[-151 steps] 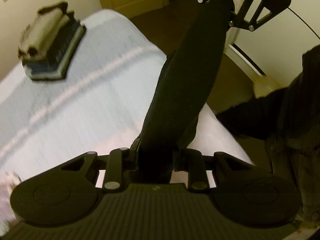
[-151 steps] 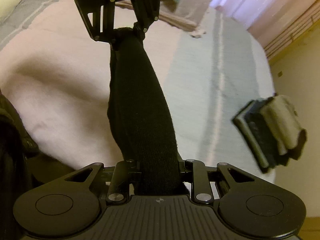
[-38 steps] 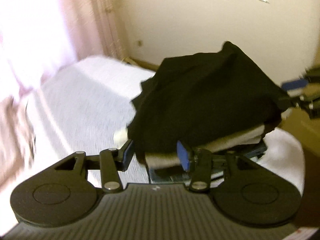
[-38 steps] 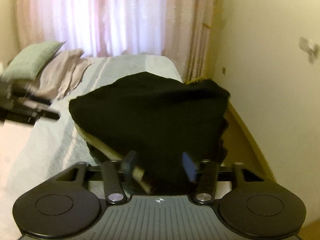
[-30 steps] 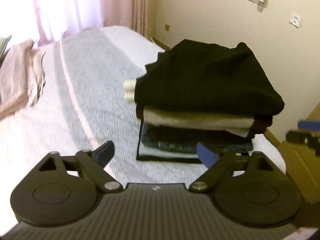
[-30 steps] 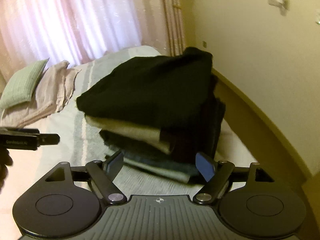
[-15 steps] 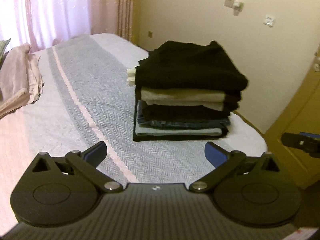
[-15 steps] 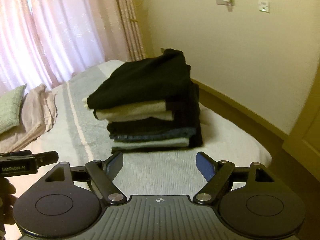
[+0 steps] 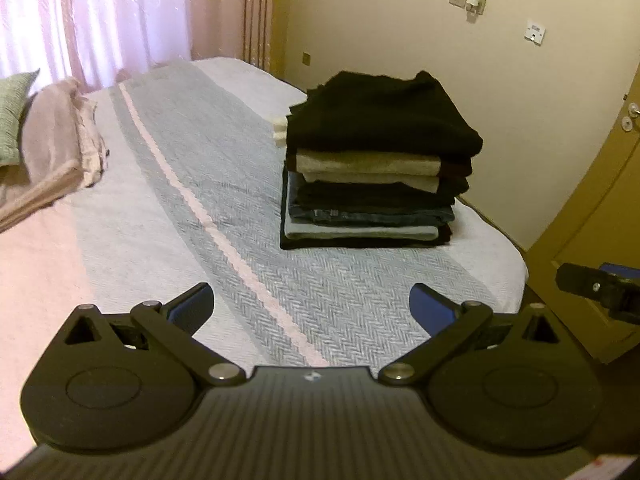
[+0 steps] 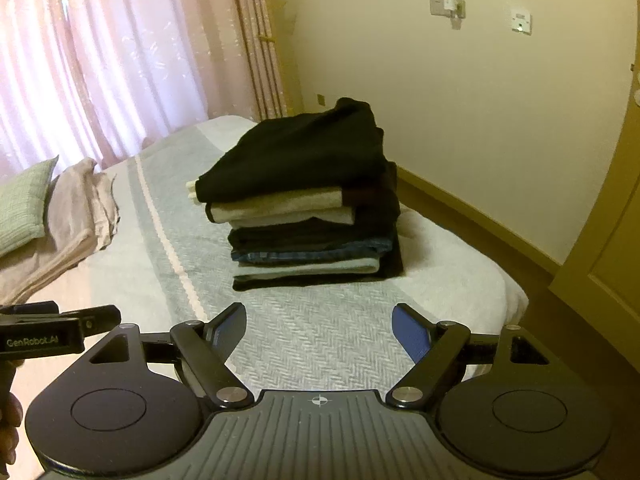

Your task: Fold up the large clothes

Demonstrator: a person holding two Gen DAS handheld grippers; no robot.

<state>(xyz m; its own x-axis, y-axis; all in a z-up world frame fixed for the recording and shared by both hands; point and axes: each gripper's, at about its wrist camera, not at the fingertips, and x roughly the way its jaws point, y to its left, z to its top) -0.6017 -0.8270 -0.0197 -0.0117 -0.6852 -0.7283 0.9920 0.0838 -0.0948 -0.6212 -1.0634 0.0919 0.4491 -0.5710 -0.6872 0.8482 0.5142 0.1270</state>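
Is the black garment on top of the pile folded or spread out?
Folded: the black knit garment lies compact atop the stack of folded clothes.

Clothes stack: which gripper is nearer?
Hard to call; roughly equal. Left gripper and right gripper both hover open over the bed, short of the clothes stack, side by side, touching nothing.

Both the left gripper (image 9: pixel 311 308) and the right gripper (image 10: pixel 319 329) are black, with blue fingertip pads (image 9: pixel 430 305), round discs and silver screws.

The bed (image 9: pixel 280 300) (grey bedspread, 1 pale stripe) carries a stack of folded clothes (image 9: pixel 376 168) far right, and pillows (image 9: pixel 44 152) far left.
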